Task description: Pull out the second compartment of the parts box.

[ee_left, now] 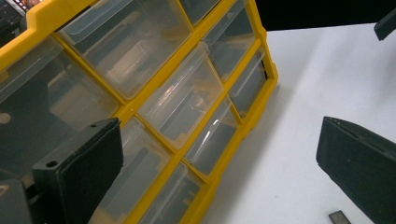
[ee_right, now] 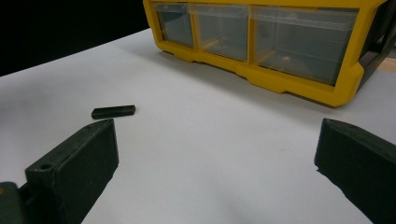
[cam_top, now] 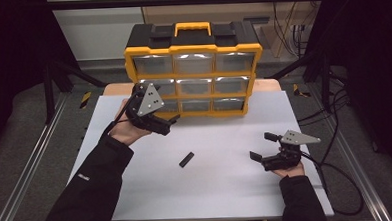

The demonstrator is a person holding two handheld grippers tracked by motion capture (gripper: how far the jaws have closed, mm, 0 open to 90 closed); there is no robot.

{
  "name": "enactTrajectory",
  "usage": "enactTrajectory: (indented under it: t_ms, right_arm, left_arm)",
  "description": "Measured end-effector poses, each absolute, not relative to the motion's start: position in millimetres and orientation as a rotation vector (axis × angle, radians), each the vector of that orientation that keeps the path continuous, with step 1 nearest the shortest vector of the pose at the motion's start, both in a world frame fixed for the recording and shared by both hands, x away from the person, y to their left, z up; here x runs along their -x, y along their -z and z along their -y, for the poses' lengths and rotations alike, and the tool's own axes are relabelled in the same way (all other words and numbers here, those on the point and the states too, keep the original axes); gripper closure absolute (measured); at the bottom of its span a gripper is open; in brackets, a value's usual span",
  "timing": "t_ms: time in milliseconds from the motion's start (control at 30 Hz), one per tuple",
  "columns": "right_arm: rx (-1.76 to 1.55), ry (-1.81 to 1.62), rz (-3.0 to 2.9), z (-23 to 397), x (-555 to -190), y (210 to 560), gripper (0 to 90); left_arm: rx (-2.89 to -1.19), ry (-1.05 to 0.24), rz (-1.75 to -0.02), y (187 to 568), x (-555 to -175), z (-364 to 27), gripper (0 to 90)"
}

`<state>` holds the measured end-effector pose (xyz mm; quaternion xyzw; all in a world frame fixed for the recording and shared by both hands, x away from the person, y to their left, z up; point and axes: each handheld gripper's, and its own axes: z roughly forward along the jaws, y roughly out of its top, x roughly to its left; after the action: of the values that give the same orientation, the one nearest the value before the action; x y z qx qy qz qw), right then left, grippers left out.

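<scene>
The left gripper point(cam_top: 170, 122) is held wide open and empty, close to the bottom-left drawer of the yellow plastic box with see-through drawers point(cam_top: 194, 70). The small flat black bar point(cam_top: 186, 159) is lying on the white table point(cam_top: 222, 189). The right gripper point(cam_top: 263, 146) is also held wide open and empty, near the bar.

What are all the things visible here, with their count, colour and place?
Drawer organiser: one, yellow frame, black top, yellow handle, nine clear drawers; upright at the table's far edge.
Small flat bar: one, black; lying on the table, mid-front, apart from both grippers.
Table: one, white top.
Cables: several, black; on the floor at the right.
Left gripper: one, black, open; by the organiser's lower left drawers.
Right gripper: one, black, open; low over the table's right side.
</scene>
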<state>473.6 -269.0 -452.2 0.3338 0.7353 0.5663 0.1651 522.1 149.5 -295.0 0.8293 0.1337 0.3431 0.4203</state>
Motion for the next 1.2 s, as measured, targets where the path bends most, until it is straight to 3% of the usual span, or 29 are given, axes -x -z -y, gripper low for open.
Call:
enactTrajectory:
  t_ms: [1200]
  right_arm:
    - [-0.946, -1.615, -2.095, 269.7, -473.7, 451.9, 0.2]
  left_arm:
    - [-2.144, -0.998, -0.212, 279.1, -536.1, -127.0, 0.3]
